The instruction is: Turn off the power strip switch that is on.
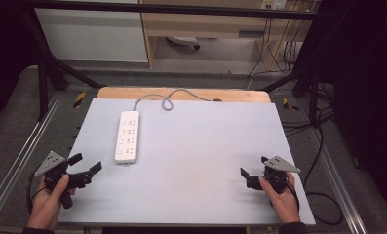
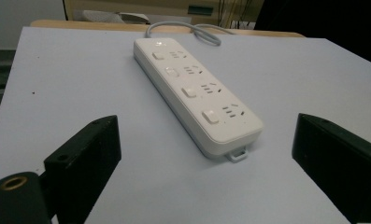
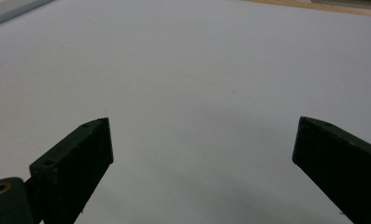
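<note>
A pale grey mat point(image 1: 196, 161) covers most of a table, its far edge stopping short of a strip of bare wood point(image 1: 181, 94). The near, left and right edges of the mat lie close to the metal frame rails point(image 1: 15, 161) around the table. Most of the mat is bare, with wide open room across its middle and right.

A white power strip point(image 1: 126, 136) lies flat on the left half of the mat, long side running away from the person. Its grey cord point(image 1: 166, 100) loops off the far edge over the wood. In the left gripper view the strip point(image 2: 197, 93) shows four sockets with buttons, lying ahead of the jaws and apart from them.

The left gripper point(image 1: 86, 165) is held at the near left corner of the mat, pointing right and slightly forward toward the strip's near end, jaws spread wide with nothing between them. The right gripper point(image 1: 247, 175) is held near the near right edge, pointing left across the bare mat, jaws also spread and empty. Each hand grips from below, forearms entering from the bottom edge.
</note>
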